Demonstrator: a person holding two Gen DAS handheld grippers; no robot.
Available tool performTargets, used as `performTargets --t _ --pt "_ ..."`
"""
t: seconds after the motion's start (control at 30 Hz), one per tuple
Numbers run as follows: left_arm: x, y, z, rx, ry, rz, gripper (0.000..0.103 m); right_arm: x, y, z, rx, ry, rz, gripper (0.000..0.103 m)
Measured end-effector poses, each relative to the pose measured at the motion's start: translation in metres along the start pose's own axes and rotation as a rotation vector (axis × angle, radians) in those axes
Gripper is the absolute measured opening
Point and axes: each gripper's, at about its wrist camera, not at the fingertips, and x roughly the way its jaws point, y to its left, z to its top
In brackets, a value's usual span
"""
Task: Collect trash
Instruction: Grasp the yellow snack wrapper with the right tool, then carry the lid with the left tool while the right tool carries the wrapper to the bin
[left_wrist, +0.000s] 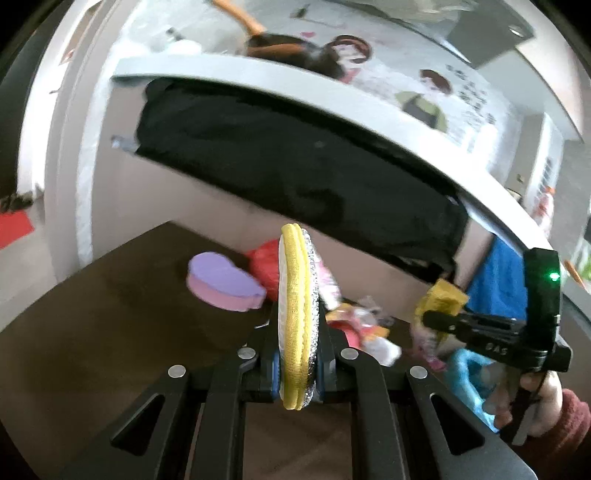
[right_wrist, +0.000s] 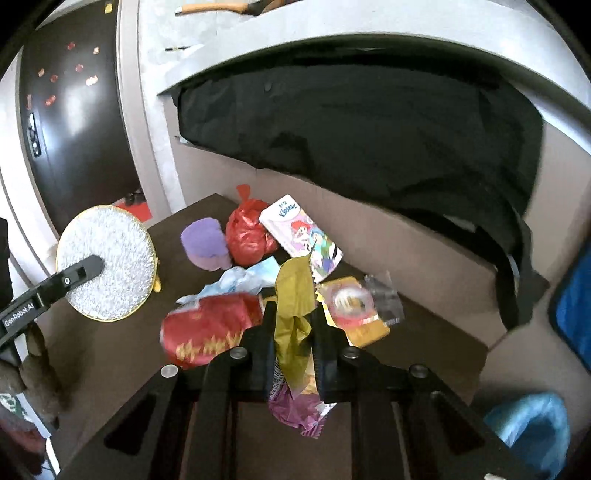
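Note:
My left gripper is shut on a round scrub pad, yellow-rimmed with a silver glitter face, held on edge above the dark table. The pad also shows at the left of the right wrist view. My right gripper is shut on an olive-yellow wrapper with a purple end, lifted over the trash pile. In the left wrist view the right gripper holds that wrapper at the right.
On the table lie a purple sponge, a red plastic bag, a Kleenex tissue pack, a red snack bag, blue tissue and a clear-wrapped yellow packet. A black cloth hangs behind. A blue bag sits lower right.

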Motion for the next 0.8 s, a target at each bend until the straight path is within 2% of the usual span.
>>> performTargets --t 0.4,0.6,0.8 --pt "0.001 -0.085 -0.029 0.12 0.09 -0.056 0.014 -0.078 -0.022 -0.04 0.028 -0.101 -0.02 0.015" --pt "0.005 -0.137 -0.033 0.188 0.088 -0.082 0.014 -0.118 -0.041 -0.061 0.063 -0.169 -0.05 0.015" --pt "0.016 -0.197 -0.039 0.249 0.083 -0.124 0.014 -0.162 -0.079 -0.09 0.125 -0.231 -0.103 0.015"
